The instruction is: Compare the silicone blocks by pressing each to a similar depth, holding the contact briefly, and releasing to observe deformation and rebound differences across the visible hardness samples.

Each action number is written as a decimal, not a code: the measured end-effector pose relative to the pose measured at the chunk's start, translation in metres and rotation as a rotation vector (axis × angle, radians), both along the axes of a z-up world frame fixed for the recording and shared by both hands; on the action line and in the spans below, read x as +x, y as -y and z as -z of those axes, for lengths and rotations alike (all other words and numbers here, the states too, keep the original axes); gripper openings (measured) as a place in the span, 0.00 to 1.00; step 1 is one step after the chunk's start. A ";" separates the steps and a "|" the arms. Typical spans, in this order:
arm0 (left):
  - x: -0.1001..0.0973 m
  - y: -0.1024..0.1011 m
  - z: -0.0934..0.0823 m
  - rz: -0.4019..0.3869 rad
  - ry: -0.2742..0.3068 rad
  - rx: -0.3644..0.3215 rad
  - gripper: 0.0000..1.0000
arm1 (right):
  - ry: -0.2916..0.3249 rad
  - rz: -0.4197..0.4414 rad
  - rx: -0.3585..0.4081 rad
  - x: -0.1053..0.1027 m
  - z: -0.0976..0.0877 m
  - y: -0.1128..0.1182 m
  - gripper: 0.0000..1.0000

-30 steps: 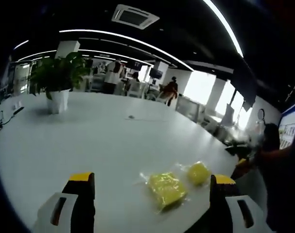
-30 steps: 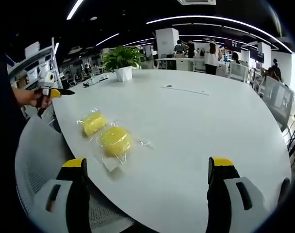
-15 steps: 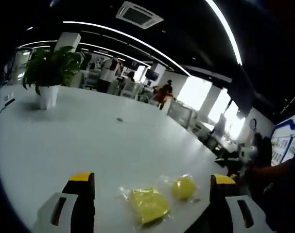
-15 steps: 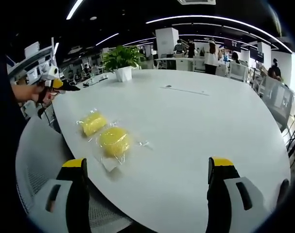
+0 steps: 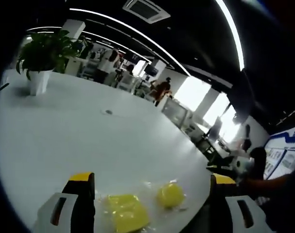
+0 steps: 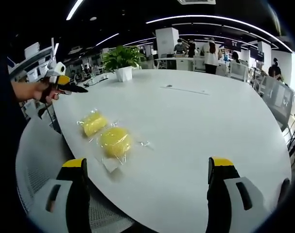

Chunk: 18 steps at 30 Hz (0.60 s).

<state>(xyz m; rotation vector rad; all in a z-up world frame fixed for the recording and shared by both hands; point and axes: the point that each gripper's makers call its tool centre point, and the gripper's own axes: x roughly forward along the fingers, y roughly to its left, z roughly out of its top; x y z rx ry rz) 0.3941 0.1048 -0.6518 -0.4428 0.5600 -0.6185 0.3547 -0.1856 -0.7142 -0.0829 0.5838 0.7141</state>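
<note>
2 yellow silicone blocks in clear wrappers lie side by side near the edge of a large white table (image 6: 196, 126). In the right gripper view, the rounder block (image 6: 114, 141) sits nearer the camera and the squarer block (image 6: 93, 123) just beyond. The right gripper (image 6: 146, 182) hangs above the table with jaws wide apart, holding nothing. The left gripper (image 5: 152, 194) also stands spread and empty, above both blocks. Neither touches a block yet. A good press would likely need the jaws closed first, then a straight, centred descent.
</note>
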 end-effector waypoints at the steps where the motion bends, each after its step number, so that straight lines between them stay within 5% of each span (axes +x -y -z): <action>1: 0.002 0.004 0.001 0.001 -0.017 -0.011 1.00 | -0.001 0.001 0.000 0.000 0.000 0.000 0.96; 9: 0.007 0.031 0.003 0.029 -0.069 -0.074 1.00 | 0.012 -0.004 -0.008 -0.003 -0.002 0.002 0.96; 18: 0.009 0.062 0.027 0.037 -0.186 -0.156 1.00 | 0.005 0.007 -0.009 -0.010 0.000 0.002 0.96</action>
